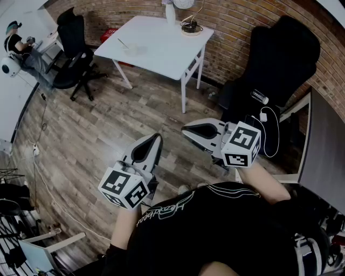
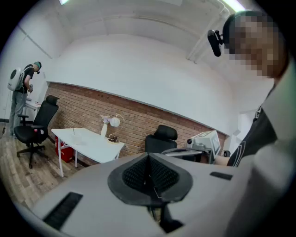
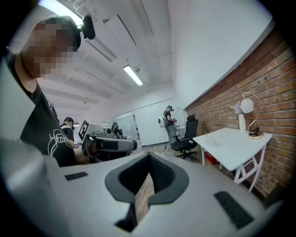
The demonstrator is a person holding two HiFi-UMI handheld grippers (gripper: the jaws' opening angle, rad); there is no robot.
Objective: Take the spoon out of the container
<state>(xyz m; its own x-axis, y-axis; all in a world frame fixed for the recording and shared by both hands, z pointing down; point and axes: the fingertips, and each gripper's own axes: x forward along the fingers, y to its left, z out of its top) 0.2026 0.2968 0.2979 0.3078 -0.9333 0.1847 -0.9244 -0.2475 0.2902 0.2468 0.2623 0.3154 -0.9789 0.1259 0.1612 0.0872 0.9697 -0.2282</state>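
A small pale container (image 1: 131, 49) with a thin spoon (image 1: 123, 43) standing in it sits on the white table (image 1: 161, 51) at the far side of the room. The container (image 3: 210, 140) also shows small in the right gripper view. My left gripper (image 1: 157, 138) and right gripper (image 1: 186, 129) hang in front of my body over the wood floor, far from the table. Both point roughly level. Each has its jaws together with nothing between them. In the left gripper view the table (image 2: 88, 143) lies far off at the left.
A white vase (image 1: 170, 13) and a lamp base (image 1: 191, 27) stand at the table's far edge. Black office chairs (image 1: 73, 48) (image 1: 280, 64) flank the table. A grey desk (image 1: 323, 145) with cables is at my right. Another person (image 1: 21, 51) works at the far left.
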